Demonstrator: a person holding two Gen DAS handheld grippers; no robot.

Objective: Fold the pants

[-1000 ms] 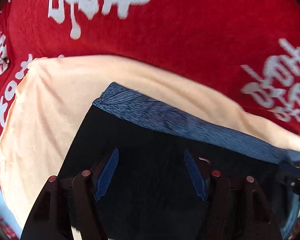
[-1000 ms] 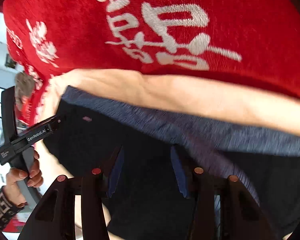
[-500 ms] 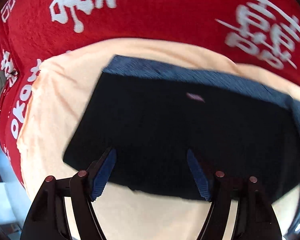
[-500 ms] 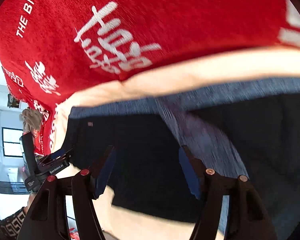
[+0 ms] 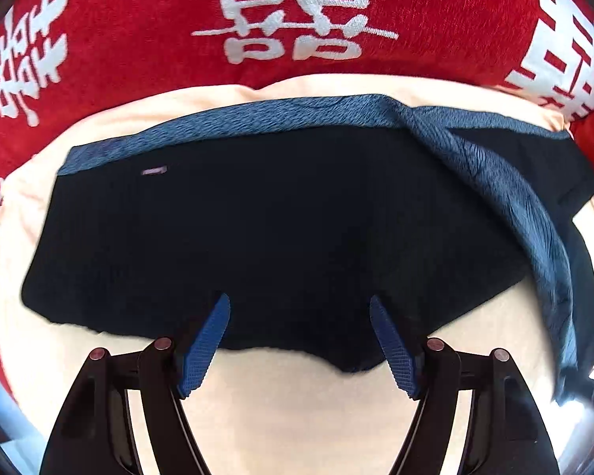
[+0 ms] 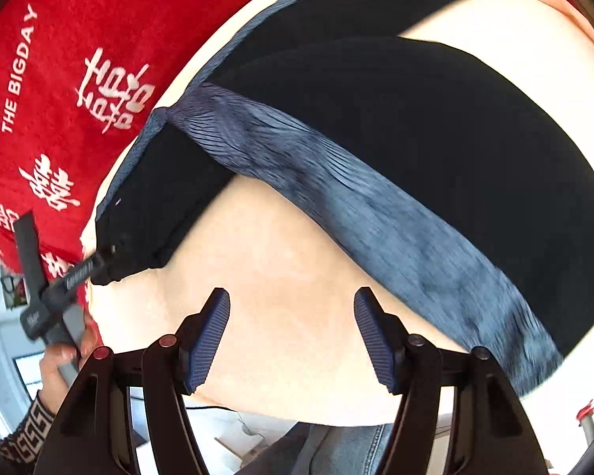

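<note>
Dark navy pants [image 5: 257, 229] with a blue-grey ribbed waistband [image 5: 257, 120] lie spread on a cream cloth [image 5: 297, 415]. A second blue-grey band crosses them diagonally at the right [image 5: 514, 206]. My left gripper [image 5: 299, 308] is open and empty, its fingertips over the pants' near edge. In the right wrist view the pants [image 6: 435, 118] and the diagonal band [image 6: 376, 213] lie ahead. My right gripper [image 6: 293, 301] is open and empty over bare cream cloth [image 6: 281, 261]. The left gripper's body [image 6: 65, 281] shows at the pants' far corner.
A red blanket with white characters [image 5: 297, 12] lies beyond the cream cloth and also shows in the right wrist view [image 6: 79, 79]. The person's hand [image 6: 59, 360] holds the left gripper's handle. The cloth's near edge [image 6: 336, 423] drops off, with denim below.
Both grippers have pulled back toward the near edge, so more of the pants and cream cloth shows. The right gripper has swung right and now hovers over bare cloth.
</note>
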